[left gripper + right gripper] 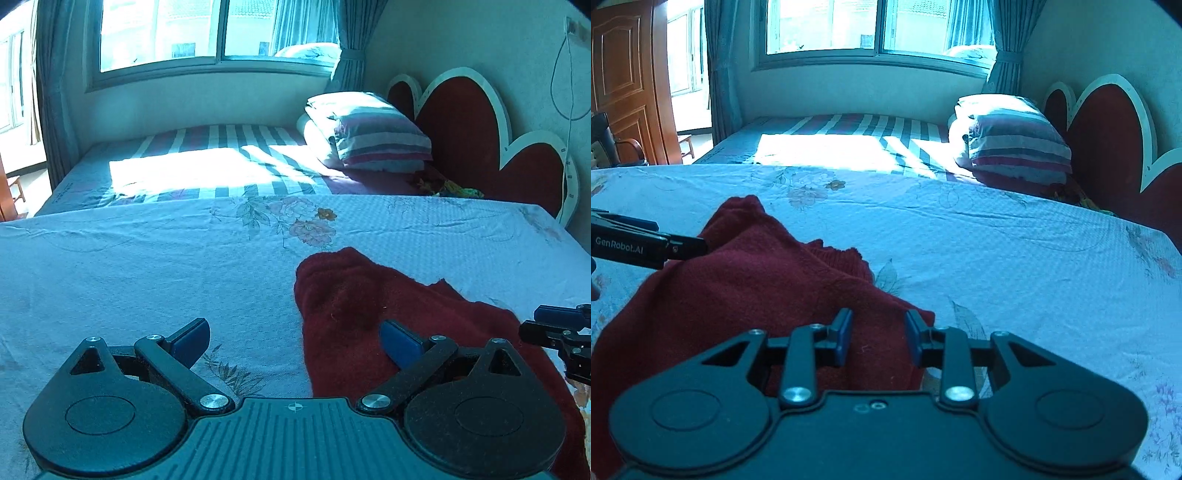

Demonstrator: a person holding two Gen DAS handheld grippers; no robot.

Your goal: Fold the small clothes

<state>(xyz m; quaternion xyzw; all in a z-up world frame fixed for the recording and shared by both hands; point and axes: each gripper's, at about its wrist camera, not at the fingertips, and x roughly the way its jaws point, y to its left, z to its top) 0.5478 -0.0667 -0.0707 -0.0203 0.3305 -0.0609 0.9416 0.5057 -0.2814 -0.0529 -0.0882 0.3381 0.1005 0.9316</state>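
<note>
A dark red knitted garment (pixel 388 314) lies partly folded on a pale floral sheet (pixel 147 266). My left gripper (pixel 295 338) is open wide over the garment's left edge, its right pad over the red cloth and its left pad over the sheet. In the right wrist view the garment (pixel 746 280) spreads to the left. My right gripper (pixel 877 334) is open, its fingers straddling the garment's right corner without closing on it. The left gripper shows at the left edge of that view (pixel 646 243), and the right gripper shows at the right edge of the left wrist view (pixel 557 328).
A striped bed (pixel 221 158) stands behind the work surface under a window (pixel 221 33). Folded striped bedding (pixel 369 133) and a red heart-shaped headboard (pixel 461 122) are at the far right. A wooden door (pixel 624 74) is at the far left.
</note>
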